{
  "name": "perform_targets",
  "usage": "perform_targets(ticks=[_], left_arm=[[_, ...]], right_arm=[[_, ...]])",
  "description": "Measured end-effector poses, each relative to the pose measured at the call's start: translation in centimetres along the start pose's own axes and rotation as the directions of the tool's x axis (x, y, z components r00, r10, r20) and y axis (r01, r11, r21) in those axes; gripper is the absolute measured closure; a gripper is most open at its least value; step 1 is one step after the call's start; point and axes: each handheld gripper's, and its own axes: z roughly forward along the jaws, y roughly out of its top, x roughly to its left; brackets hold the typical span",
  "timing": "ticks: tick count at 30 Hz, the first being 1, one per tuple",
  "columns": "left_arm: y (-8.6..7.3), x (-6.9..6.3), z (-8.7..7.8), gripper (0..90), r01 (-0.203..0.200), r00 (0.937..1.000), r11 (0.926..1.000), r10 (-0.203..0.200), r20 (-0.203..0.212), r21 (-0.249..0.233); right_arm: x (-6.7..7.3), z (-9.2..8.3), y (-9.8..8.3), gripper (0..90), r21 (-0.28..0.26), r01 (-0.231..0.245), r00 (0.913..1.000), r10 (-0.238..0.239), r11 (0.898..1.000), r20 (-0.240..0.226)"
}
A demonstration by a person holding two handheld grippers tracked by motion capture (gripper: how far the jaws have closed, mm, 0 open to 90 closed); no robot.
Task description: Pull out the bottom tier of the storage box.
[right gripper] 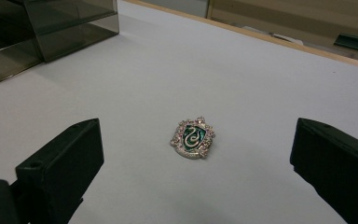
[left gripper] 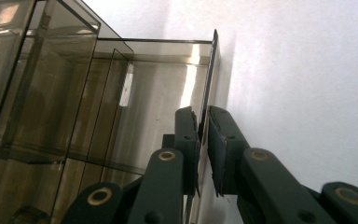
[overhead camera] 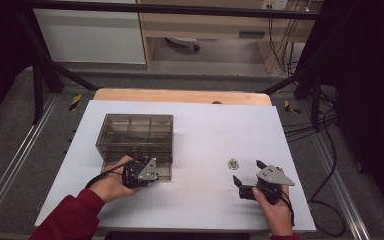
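2 tools: left tool [left gripper: 203, 140] clamps box wall [left gripper: 209, 79]; badge [right gripper: 193, 137] before released right tool [right gripper: 191, 168]

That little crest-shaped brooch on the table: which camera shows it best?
The right gripper view. There the brooch lies close up on the white table, between the open right gripper, so its green centre, silver snake shape and sparkling rim are clear. In the high view the brooch is a tiny speck. The left gripper view faces the tinted box instead.

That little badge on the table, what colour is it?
The badge is silver-rimmed with a green centre bearing a pale snake-like curl, clearest in the right gripper view.
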Motion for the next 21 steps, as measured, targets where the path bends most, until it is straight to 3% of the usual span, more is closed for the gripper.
perform_targets(ticks=[5, 21], left_arm=[[-0.1, -0.1, -0.1, 81.8, 0.018, 0.9998, 0.9998, -0.018, 0.002, -0.008], [0.2, -1.2, -0.5, 82.7, 0.018, 0.9998, 0.9998, -0.018, 0.002, -0.003]], right_arm=[[0.0, 0.0, 0.0, 3.0, 0.000, 0.001, 1.0000, -0.001, 1.000, -0.002], [0.0, -0.1, 0.1, 3.0, -0.007, -0.006, 1.0000, 0.006, 1.000, -0.006]])
